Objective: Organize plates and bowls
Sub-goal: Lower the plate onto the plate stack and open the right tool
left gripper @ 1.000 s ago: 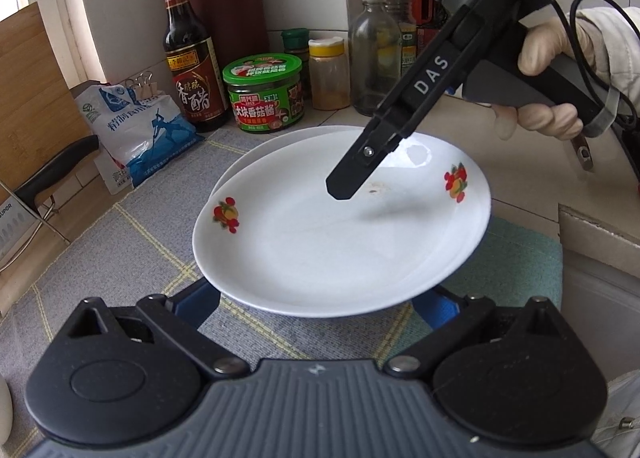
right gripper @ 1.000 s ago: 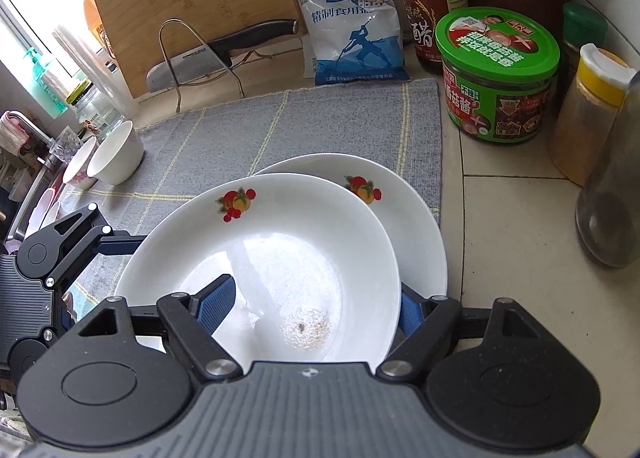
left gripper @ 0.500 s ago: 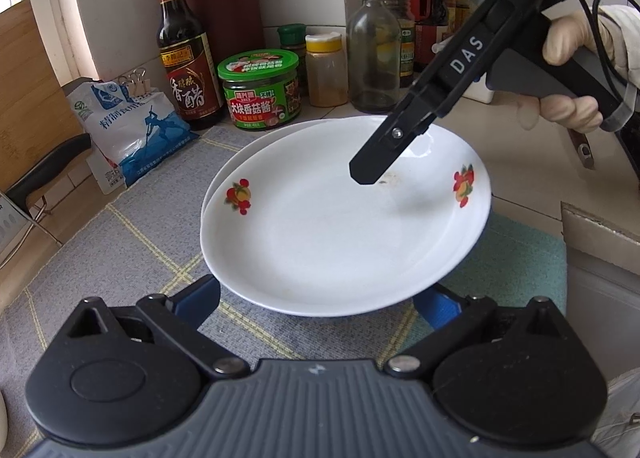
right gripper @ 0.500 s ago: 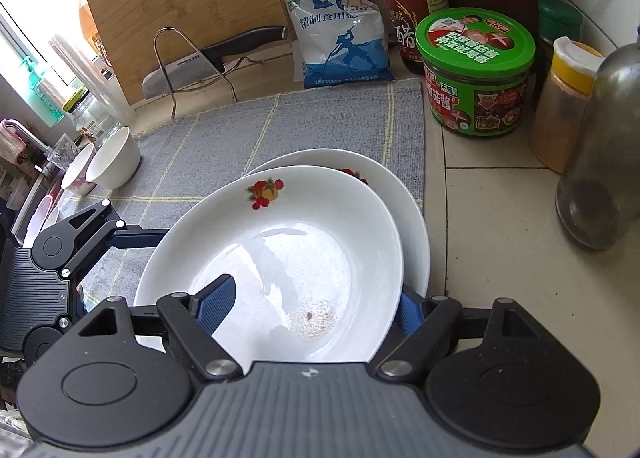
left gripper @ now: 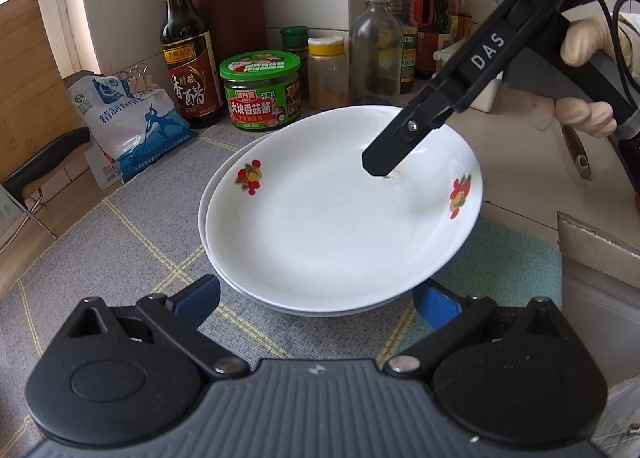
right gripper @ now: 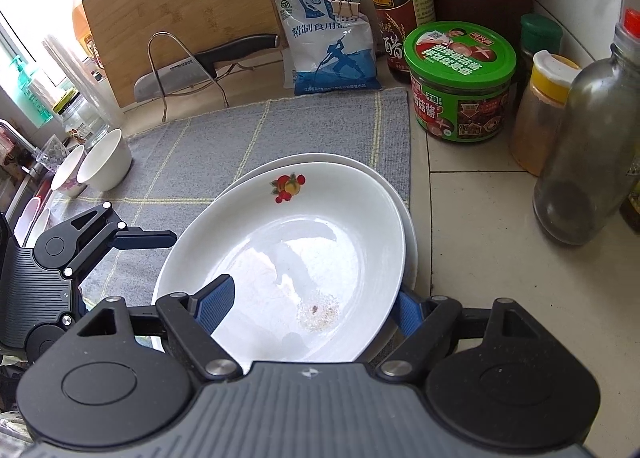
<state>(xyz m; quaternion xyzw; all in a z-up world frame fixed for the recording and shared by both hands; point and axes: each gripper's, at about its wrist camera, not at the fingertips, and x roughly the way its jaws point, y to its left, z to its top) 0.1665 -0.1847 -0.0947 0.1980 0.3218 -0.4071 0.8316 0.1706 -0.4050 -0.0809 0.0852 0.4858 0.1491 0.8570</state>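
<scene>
1. The upper plate [left gripper: 340, 225] was in my right gripper [right gripper: 312, 294]. One blue finger lay on the inside of the plate and the other was under its rim, so the jaws were closed on it.
2. This plate hung tilted over the lower plate [left gripper: 206, 197], almost lined up with it. I could not tell if the two were touching at the near edge.
3. My left gripper [left gripper: 314, 290] waited just in front of both plates with its jaws wide apart, holding nothing.
4. I judged the main risk was the tilt. If I let go too early, the smooth plate could slide off the lower one or strike it hard and chip.
5. A second risk was my finger inside the plate: pulling out carelessly could drag the plate sideways toward the glass bottle [right gripper: 592, 145] and the green jar [left gripper: 260, 89] near it.
6. The plates sat on a grey checked mat [left gripper: 120, 242] at the edge of a pale tiled counter [right gripper: 472, 217].
7. Two small bowls [right gripper: 106, 159] stood well apart, at the far side of the mat.
8. Behind were a vinegar bottle [left gripper: 186, 57], a salt bag [left gripper: 132, 125], a cutting board [right gripper: 180, 17] and a knife [right gripper: 208, 61] on a wire rack.
</scene>
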